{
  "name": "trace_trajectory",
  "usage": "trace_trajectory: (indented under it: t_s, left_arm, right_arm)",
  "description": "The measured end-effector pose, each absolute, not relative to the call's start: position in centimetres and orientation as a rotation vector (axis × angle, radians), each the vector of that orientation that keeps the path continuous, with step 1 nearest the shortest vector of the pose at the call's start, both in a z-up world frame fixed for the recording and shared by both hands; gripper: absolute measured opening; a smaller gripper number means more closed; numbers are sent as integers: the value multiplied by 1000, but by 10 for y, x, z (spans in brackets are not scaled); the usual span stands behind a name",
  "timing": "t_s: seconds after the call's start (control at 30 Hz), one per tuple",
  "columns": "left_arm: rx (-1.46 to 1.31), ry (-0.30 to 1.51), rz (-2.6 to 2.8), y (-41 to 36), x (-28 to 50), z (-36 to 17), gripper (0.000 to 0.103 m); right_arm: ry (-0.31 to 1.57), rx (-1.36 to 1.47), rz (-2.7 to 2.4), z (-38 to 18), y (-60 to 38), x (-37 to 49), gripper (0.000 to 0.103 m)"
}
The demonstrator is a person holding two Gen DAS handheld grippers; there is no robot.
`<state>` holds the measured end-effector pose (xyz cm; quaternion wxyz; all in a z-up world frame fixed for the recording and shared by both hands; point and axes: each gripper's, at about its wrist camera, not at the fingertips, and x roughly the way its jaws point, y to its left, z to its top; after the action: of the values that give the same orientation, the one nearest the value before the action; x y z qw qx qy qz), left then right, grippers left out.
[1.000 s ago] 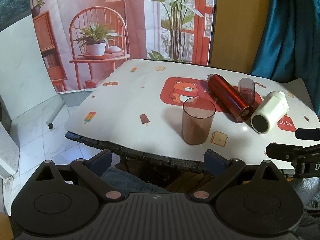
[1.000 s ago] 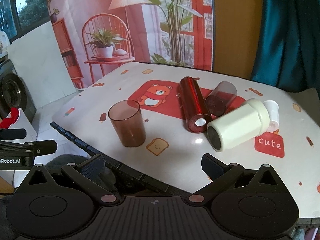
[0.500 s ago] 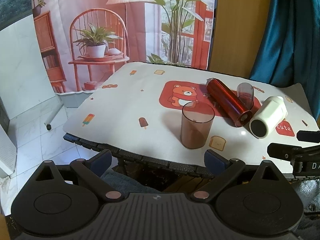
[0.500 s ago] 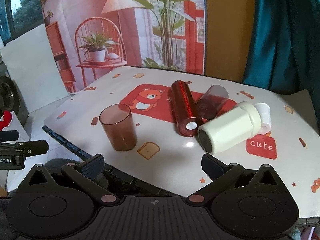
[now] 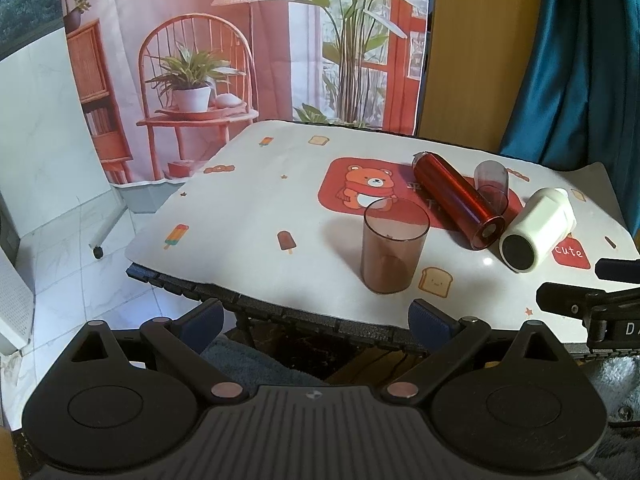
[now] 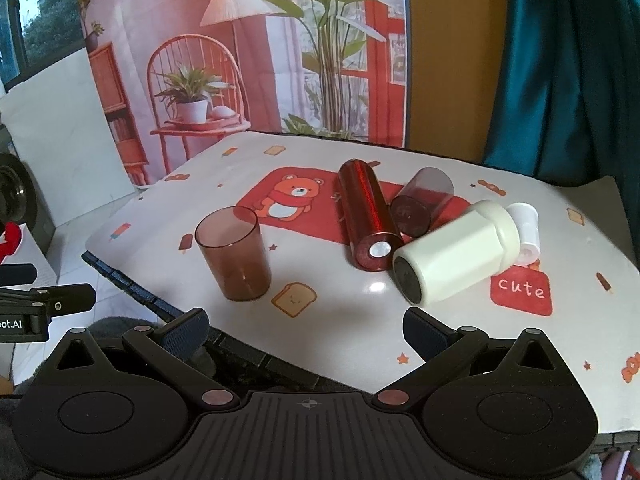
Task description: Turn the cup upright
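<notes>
Upright already, the brown tumbler [image 5: 394, 246] stands mouth up near the front edge of the tabletop [image 5: 256, 208], just left of centre in the right wrist view [image 6: 233, 254] and right of centre in the left one. Behind it and to the right lie three things on their sides: a red metallic bottle [image 6: 369, 220], a smoky clear cup [image 6: 422, 203] touching the bottle's far side, and a cream bottle [image 6: 456, 258] with its base toward the camera, near the red bottle's end.

Both grippers hover off the front edge of the tabletop, level and pointing across it. The left gripper [image 5: 316, 322] has its jaws spread wide with nothing between them, and the tumbler sits well ahead of its right finger. The right gripper [image 6: 306, 332] is likewise released and empty, and its side shows at the right edge of the left wrist view.

Compared with a second ago, the left gripper has drawn back slightly, so more of the floor at lower left appears. The right gripper has shifted a little too, and the objects lie as before.
</notes>
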<state>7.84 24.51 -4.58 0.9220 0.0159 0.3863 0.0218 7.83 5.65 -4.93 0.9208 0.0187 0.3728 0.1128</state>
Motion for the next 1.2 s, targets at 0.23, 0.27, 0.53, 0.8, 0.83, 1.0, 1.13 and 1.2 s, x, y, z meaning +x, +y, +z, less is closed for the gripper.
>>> trace_trajectory:
  t_s: [0.23, 0.27, 0.53, 0.8, 0.83, 1.0, 1.13, 1.2]
  left_arm:
    - [36, 791, 46, 245, 78, -46, 100]
    - [36, 791, 46, 245, 78, -46, 100]
    - [42, 780, 51, 245, 77, -43, 100]
    - [43, 778, 51, 244, 76, -43, 100]
    - [44, 777, 51, 244, 76, -44, 100]
    - [51, 778, 57, 244, 76, -44, 100]
    - [52, 777, 56, 243, 76, -44, 100]
    - [54, 777, 55, 243, 76, -44, 100]
  right_arm:
    - [763, 38, 231, -49, 56, 77, 103]
    - [763, 38, 230, -49, 56, 77, 103]
    - [748, 34, 222, -45, 54, 75, 103]
    - [747, 34, 222, -45, 54, 75, 103]
    - [747, 34, 222, -45, 54, 75, 103]
    - [746, 34, 221, -45, 54, 75, 103]
    - [747, 36, 221, -45, 54, 75, 103]
    - [747, 36, 221, -45, 54, 75, 103]
